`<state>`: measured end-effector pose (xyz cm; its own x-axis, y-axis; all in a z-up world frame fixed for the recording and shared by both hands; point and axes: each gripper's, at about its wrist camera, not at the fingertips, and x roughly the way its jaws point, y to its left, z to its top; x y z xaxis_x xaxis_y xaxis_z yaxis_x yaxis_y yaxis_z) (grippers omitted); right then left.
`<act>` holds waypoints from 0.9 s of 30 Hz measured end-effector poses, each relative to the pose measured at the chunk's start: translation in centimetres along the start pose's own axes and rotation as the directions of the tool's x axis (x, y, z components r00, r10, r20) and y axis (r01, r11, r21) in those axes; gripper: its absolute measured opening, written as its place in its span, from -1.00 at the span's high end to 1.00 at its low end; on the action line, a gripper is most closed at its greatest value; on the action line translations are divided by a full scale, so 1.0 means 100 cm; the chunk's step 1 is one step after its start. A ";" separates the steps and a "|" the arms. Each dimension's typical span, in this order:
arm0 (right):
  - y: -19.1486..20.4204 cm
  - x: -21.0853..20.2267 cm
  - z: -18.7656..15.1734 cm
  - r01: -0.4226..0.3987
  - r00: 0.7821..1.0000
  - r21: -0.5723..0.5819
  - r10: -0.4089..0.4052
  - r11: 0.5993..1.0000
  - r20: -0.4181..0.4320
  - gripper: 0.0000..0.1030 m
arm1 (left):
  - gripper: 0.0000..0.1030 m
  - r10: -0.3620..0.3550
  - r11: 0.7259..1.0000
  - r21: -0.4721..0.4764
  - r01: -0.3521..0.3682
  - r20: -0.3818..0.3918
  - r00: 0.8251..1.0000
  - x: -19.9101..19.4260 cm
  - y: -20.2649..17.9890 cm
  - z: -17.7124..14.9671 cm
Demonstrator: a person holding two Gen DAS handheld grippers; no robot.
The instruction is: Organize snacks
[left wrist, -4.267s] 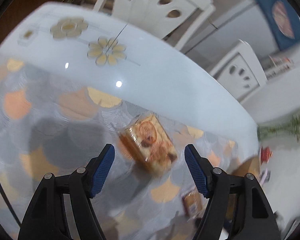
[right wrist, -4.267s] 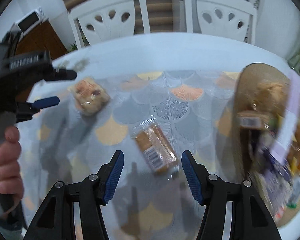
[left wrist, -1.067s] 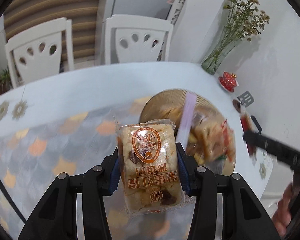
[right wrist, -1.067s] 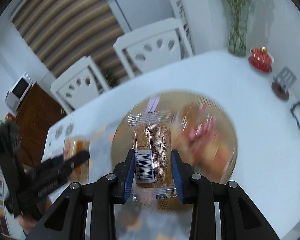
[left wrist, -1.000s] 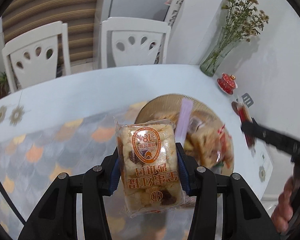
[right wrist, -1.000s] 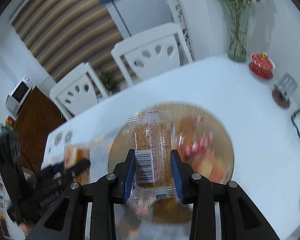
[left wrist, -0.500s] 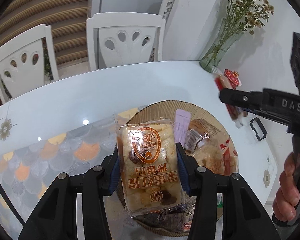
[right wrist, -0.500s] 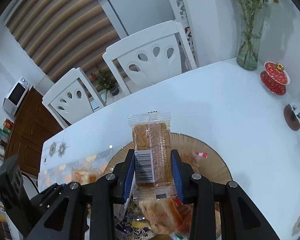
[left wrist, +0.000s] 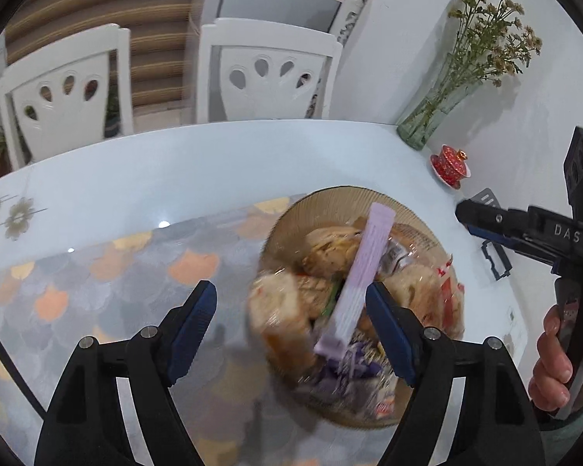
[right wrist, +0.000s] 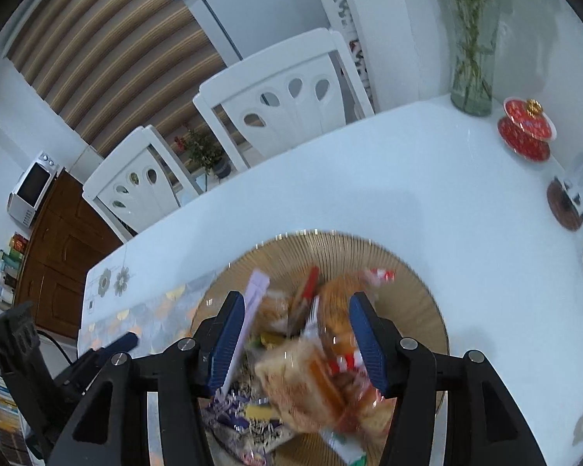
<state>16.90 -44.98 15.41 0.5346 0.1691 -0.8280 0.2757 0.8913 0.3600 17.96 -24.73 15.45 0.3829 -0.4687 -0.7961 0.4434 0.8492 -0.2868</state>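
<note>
A gold ribbed bowl (left wrist: pixel 330 196) heaped with wrapped snacks stands on the white table, with a long lilac stick packet (left wrist: pixel 365 268) lying across the heap. My left gripper (left wrist: pixel 291 326) hovers over the bowl's near left side, jaws opening. The orange-labelled cake packet (left wrist: pixel 280 306) is a blur dropping free between them onto the pile. In the right wrist view my right gripper (right wrist: pixel 297 343) hangs over the same bowl (right wrist: pixel 330 240), jaws opening. The brown biscuit packet (right wrist: pixel 303 380) is blurred as it falls away below them. A hand (left wrist: pixel 555 357) holds the right gripper (left wrist: pixel 524 229).
A grey and orange scale-patterned mat (left wrist: pixel 97 291) covers the table left of the bowl. Along the far right edge stand a glass vase of dried flowers (left wrist: pixel 427 124), a red lidded cup (left wrist: pixel 451 163) and a dark coaster (right wrist: pixel 565 206). Two white chairs (left wrist: pixel 268 70) stand behind.
Both grippers carried their packets from the mat to above the bowl. Both jaws have now spread and let go, and the cake packet and biscuit packet are falling onto the pile.
</note>
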 end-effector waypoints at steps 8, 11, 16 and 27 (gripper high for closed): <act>0.022 -0.006 -0.032 -0.015 0.999 -0.003 0.014 1.000 -0.035 -0.05 | -0.51 0.088 0.996 -0.001 -0.088 0.070 0.994 -0.050 0.015 -0.019; 0.037 -0.011 -0.044 -0.026 0.999 -0.011 0.026 1.000 -0.036 -0.05 | -0.51 0.134 0.991 0.001 -0.135 0.102 0.986 -0.076 0.022 -0.029; 0.071 -0.018 -0.069 -0.039 0.998 -0.047 0.037 0.998 -0.056 -0.07 | -0.53 0.154 0.987 -0.054 -0.150 0.086 0.984 -0.106 0.042 -0.047; 0.144 -0.028 -0.113 0.055 0.994 -0.153 -0.069 0.987 -0.086 -0.08 | -0.53 0.238 0.967 -0.111 -0.227 0.099 0.966 -0.152 0.072 -0.090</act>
<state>10.40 -27.83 18.05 0.4439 0.1430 -0.8846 0.1791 0.9531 0.2439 8.03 -9.26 20.70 0.5559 -0.2744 -0.7847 0.2521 0.9551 -0.1554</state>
